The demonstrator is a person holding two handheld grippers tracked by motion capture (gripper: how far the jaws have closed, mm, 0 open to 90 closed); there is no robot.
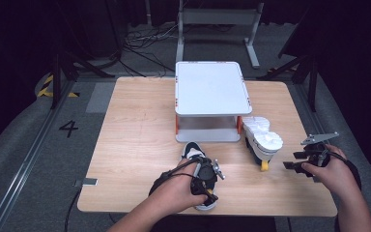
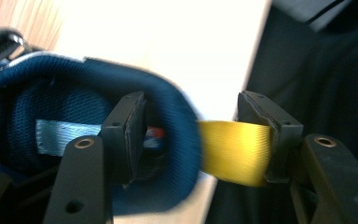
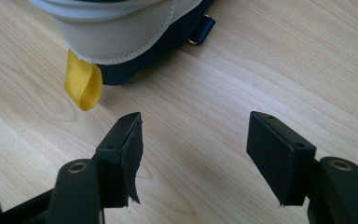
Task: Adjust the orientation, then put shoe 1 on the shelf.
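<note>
Two shoes (image 1: 198, 159) (image 1: 262, 137), one white rack (image 1: 210, 87), one table (image 1: 135, 135).

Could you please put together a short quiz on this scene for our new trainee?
1. True or false: the right tongs are gripping the yellow loop of the white shoe.
2. Which part of the blue-lined shoe lies between the jaws of the left tongs? A: the toe. B: the heel collar. C: the sole.
3. What stands at the far middle of the table?

Key:
1. False. They are open over bare wood, short of the loop.
2. B
3. A white rack.
</note>
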